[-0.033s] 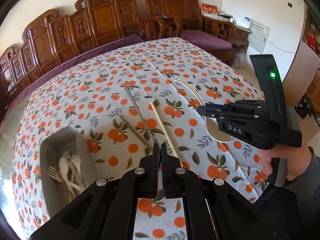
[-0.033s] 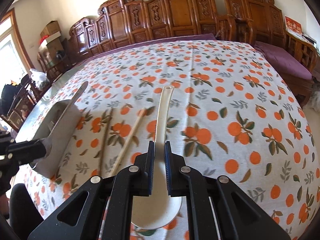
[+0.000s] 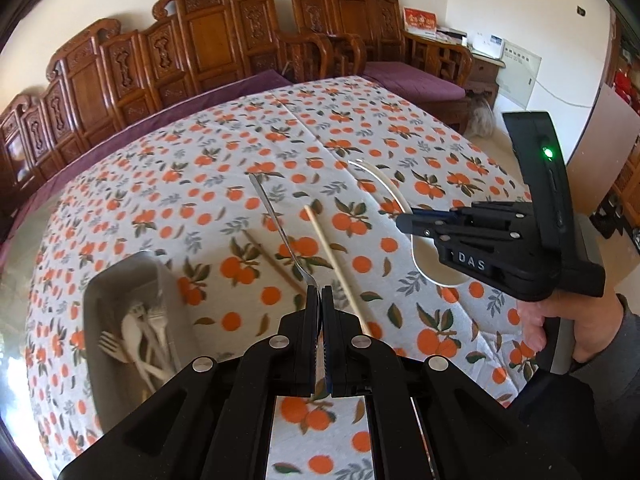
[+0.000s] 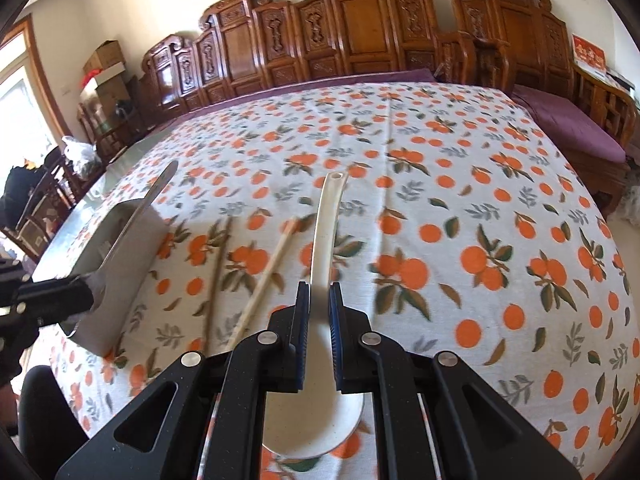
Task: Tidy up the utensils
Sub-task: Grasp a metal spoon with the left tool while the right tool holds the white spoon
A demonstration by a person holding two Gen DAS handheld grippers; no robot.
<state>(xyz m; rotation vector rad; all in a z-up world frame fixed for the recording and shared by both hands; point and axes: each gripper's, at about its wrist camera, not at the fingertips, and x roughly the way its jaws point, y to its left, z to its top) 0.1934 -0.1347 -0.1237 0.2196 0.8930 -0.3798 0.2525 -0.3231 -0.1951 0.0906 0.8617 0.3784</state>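
Observation:
My left gripper (image 3: pixel 321 292) is shut on the bowl end of a slim metal utensil (image 3: pixel 276 224), whose handle points away over the table. In the right wrist view the same metal utensil (image 4: pixel 136 224) slants above the grey tray (image 4: pixel 120 280). My right gripper (image 4: pixel 319 292) is shut on the handle of a white ceramic spoon (image 4: pixel 326 216), with the spoon's bowl toward the camera. The left wrist view shows the right gripper (image 3: pixel 404 220) with that spoon (image 3: pixel 428 272) off to the right. A pale chopstick (image 3: pixel 332 256) and a darker chopstick (image 3: pixel 272 264) lie on the orange-print cloth between the grippers.
The grey tray (image 3: pixel 96 304) at the left holds several white plastic forks and spoons (image 3: pixel 140 336). A person's hand (image 3: pixel 580 332) grips the right tool. Carved wooden chairs (image 4: pixel 360 32) line the table's far side.

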